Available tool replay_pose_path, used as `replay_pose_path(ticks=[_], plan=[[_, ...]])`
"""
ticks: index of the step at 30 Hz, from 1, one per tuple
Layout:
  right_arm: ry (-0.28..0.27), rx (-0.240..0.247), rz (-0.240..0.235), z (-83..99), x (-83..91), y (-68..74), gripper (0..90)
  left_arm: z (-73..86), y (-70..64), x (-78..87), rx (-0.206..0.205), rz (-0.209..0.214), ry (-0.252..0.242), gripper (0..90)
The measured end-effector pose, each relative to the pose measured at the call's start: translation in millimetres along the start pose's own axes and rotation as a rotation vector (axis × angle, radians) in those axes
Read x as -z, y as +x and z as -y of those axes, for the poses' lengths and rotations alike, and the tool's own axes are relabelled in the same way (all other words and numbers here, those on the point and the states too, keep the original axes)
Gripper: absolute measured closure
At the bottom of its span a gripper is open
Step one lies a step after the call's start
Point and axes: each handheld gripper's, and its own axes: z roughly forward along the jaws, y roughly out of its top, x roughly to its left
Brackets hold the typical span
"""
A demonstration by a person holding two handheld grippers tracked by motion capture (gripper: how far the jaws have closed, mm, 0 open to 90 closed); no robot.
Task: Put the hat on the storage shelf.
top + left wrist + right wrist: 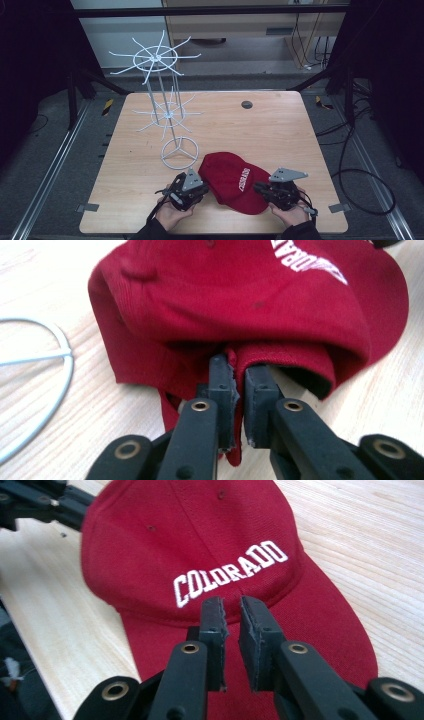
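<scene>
Seen from above: a red cap (235, 182) flat on the worktop (280, 135) between both tools, a white wire rack (165, 107) beyond the left one. Up close: left tool (239, 371) pinched on the cap's back strap; right tool (231, 607) over the brim, narrowly parted, contact unclear.

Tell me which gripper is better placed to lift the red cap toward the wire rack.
Left. The left gripper already pinches the red Colorado baseball cap's back edge and sits nearer the white wire rack; the right gripper merely hovers over the brim.
</scene>
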Motion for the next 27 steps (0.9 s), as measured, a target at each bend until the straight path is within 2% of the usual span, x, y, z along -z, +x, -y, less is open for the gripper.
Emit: replay_pose_path(ticks=[2,7,10,12,14,16,19,21,22,23,25,27], plan=[[-0.004,-0.003,0.013,0.3,-0.9,-0.2,81.0,3.7,0.6,4.1,-0.007,0.005,0.004,74.5],[-0.014,-0.007,0.060,2.2,-0.2,-0.4,85.9,18.3,4.2,23.0,-0.009,-0.009,-0.010,62.1],[-0.005,-0.005,0.083,5.3,-3.1,-0.5,89.9,26.2,10.3,36.4,0.034,-0.019,-0.018,61.9],[-0.002,-0.016,0.093,6.8,-5.2,-0.5,90.0,28.6,15.6,42.0,0.047,-0.035,-0.021,64.6],[0.000,-0.024,0.087,6.9,-5.5,0.6,90.0,28.1,22.4,42.9,0.100,-0.043,-0.034,69.1],[0.006,-0.025,0.093,7.8,-5.7,2.5,90.0,24.0,29.7,36.5,0.131,-0.062,-0.029,74.1],[0.054,-0.033,0.105,12.9,-8.2,4.5,90.0,17.7,35.0,17.4,0.151,-0.049,0.002,79.3],[0.055,-0.045,0.106,15.0,-8.4,3.3,90.0,15.5,32.8,3.3,0.140,-0.026,0.030,82.1],[0.065,-0.048,0.115,14.5,-7.6,3.0,90.0,15.5,30.0,-2.5,0.126,-0.016,0.066,83.7],[0.064,-0.039,0.126,14.3,-7.7,1.4,90.0,16.0,27.6,-5.7,0.116,-0.009,0.077,85.3],[0.061,-0.049,0.123,14.4,-8.2,-0.8,90.0,18.6,20.2,-10.0,0.094,0.005,0.085,88.2],[0.065,-0.043,0.141,13.8,-8.8,-2.6,90.0,19.9,14.4,-10.0,0.080,0.021,0.082,89.2]])
